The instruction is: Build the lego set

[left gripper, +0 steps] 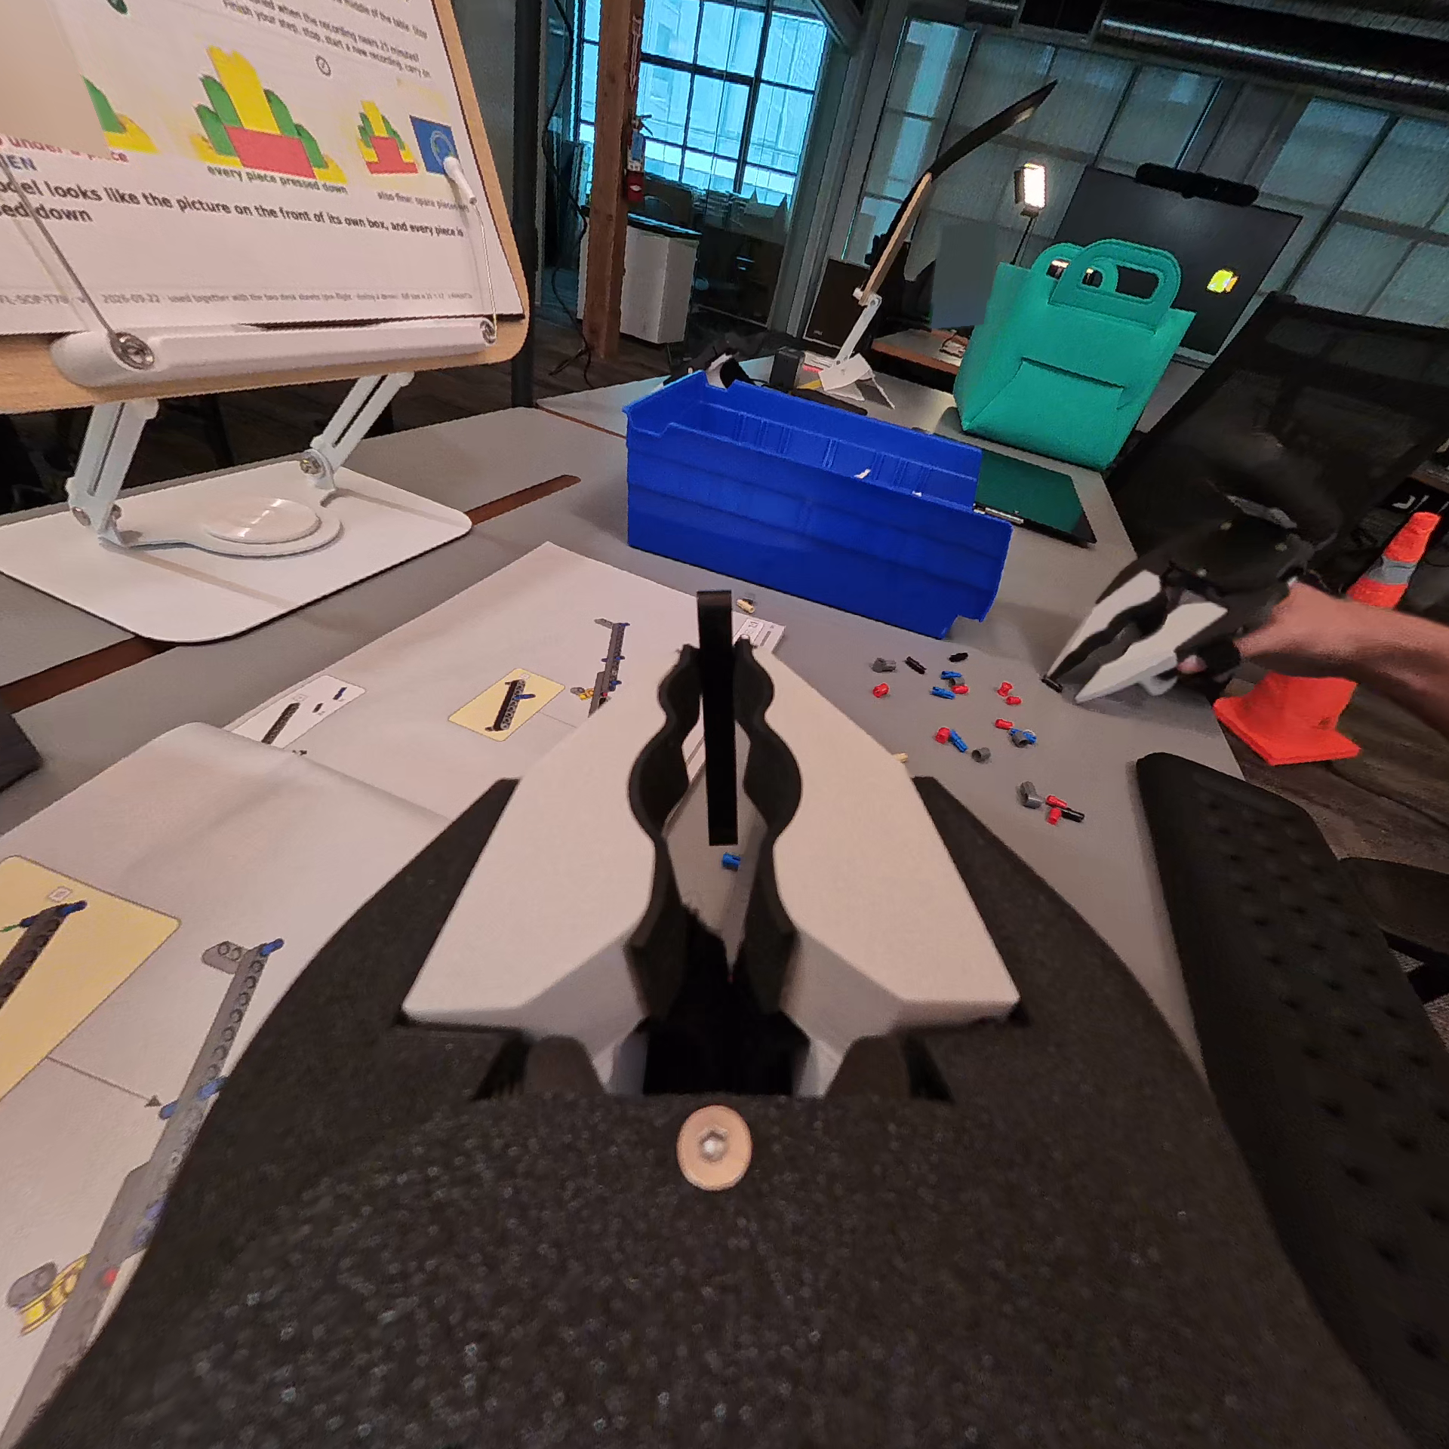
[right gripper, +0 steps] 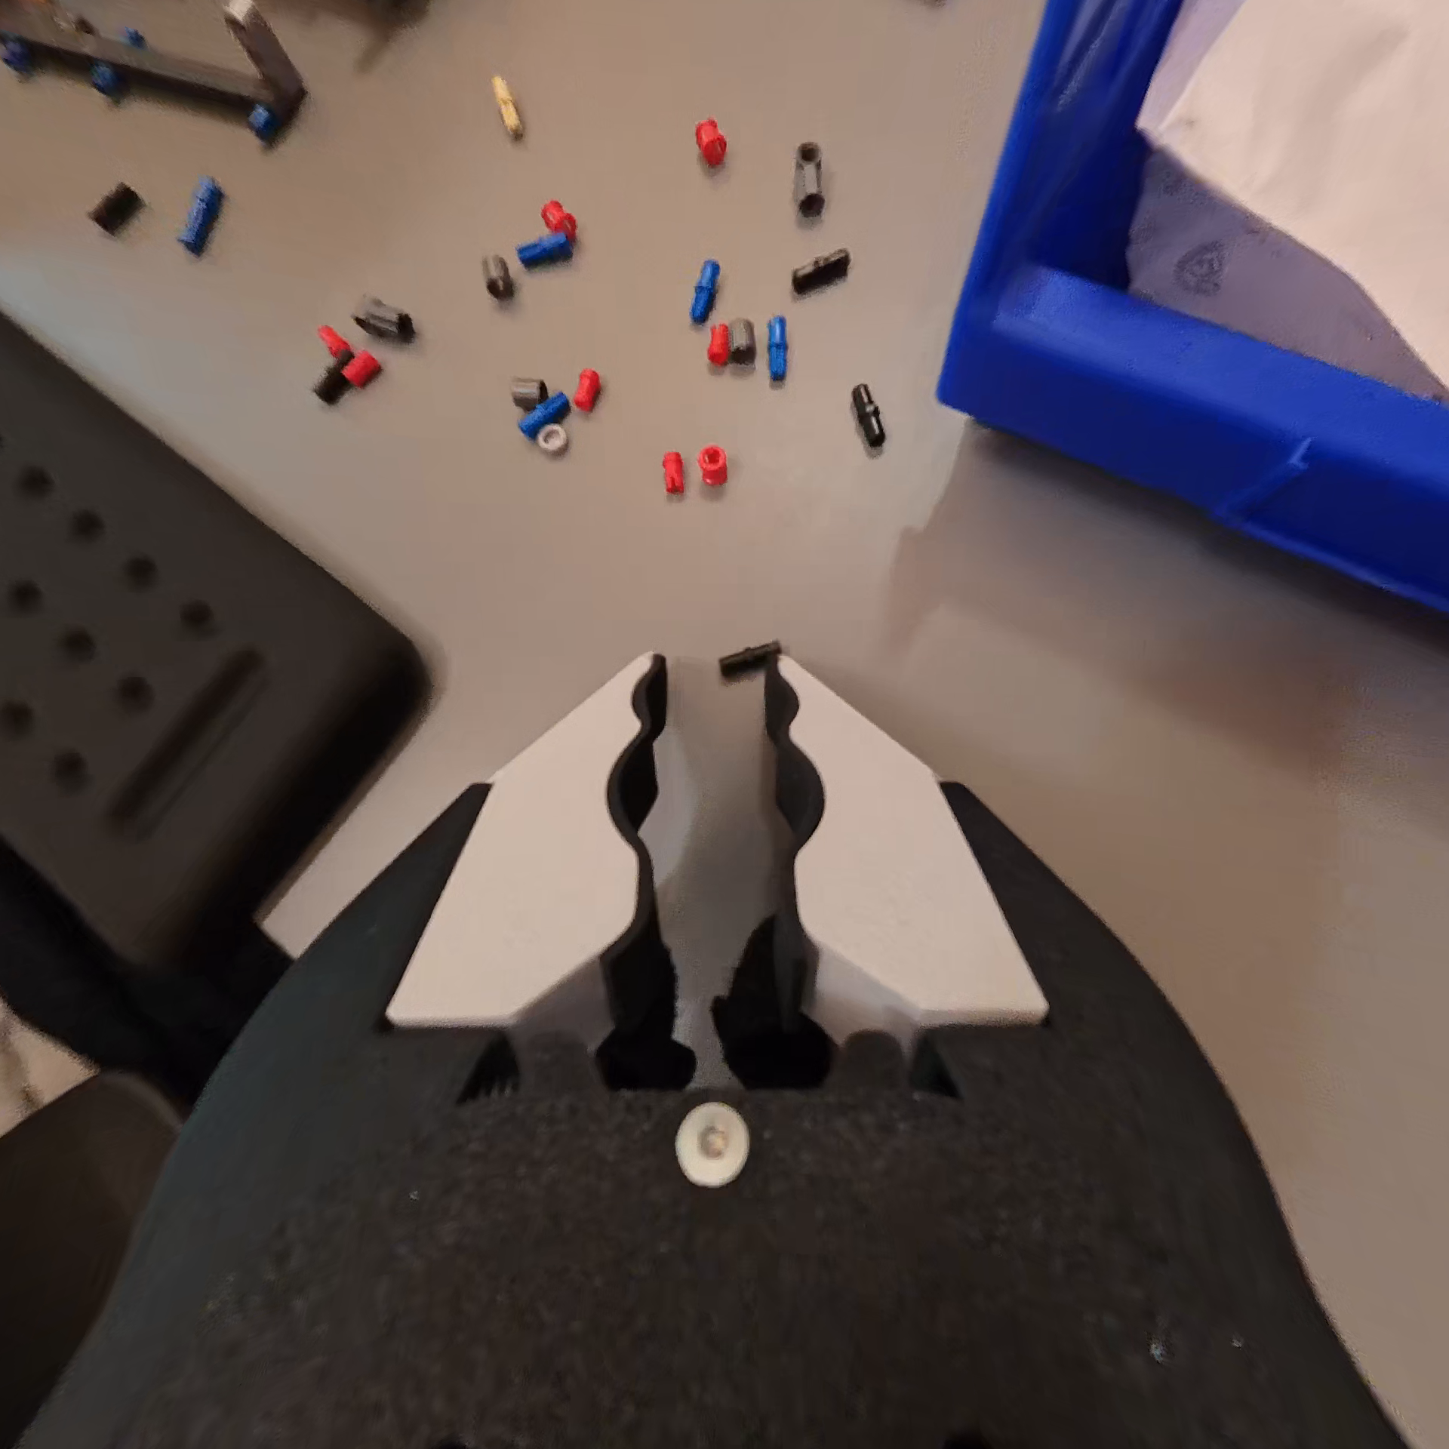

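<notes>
My left gripper (left gripper: 717, 662) is shut on a black beam (left gripper: 717, 706) and holds it upright over the grey table. A blue pin (left gripper: 731, 860) shows at the beam's lower end. Several loose red, blue, black and grey pins (left gripper: 953, 706) lie scattered to the right. My right gripper (right gripper: 717, 666) is open just above the table, with a black pin (right gripper: 750, 659) at its right fingertip. It also shows in the left wrist view (left gripper: 1066, 686), past the pins. The scattered pins (right gripper: 549, 251) lie ahead of it. A black beam piece with blue pins (right gripper: 157, 70) shows at the top left.
An open instruction booklet (left gripper: 470, 666) lies under and left of my left gripper. A blue bin (left gripper: 808, 502) stands behind the pins, close to my right gripper (right gripper: 1176, 376). A document stand (left gripper: 235, 196), teal bag (left gripper: 1074, 353), orange cone (left gripper: 1294, 721) and black perforated chair (right gripper: 157, 666) surround the table. About 40 centimetres separates my left fingertips from my right.
</notes>
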Demonstrator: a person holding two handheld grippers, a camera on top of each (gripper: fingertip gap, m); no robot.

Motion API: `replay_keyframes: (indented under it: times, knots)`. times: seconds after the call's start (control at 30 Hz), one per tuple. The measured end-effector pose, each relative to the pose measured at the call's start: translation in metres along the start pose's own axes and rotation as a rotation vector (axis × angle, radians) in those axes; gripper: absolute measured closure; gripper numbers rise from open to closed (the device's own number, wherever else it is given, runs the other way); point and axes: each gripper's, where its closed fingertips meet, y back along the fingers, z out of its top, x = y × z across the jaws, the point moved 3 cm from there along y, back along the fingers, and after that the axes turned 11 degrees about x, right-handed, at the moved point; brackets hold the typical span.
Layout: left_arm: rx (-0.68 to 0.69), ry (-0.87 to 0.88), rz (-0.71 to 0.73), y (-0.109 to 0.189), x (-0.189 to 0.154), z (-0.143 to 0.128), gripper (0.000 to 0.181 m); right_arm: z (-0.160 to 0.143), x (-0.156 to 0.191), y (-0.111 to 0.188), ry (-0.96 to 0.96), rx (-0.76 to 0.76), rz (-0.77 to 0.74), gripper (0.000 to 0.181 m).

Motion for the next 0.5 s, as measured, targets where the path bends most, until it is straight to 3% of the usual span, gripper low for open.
replay_keyframes:
  times: [0.13,0.27,0.5]
  knots:
    - [0.001,0.0,-0.007,-0.0006,-0.0016,0.0001,0.175,-0.0026,-0.0034,0.0045,-0.02,-0.023,-0.18,0.16]
    - [0.003,-0.001,-0.015,-0.0018,-0.0035,-0.0001,0.175,-0.0041,-0.0013,-0.0006,-0.045,-0.016,-0.168,0.16]
    - [0.006,-0.003,-0.007,-0.0015,-0.0022,-0.0009,0.175,-0.0018,-0.0057,-0.0029,-0.065,-0.089,-0.18,0.179]
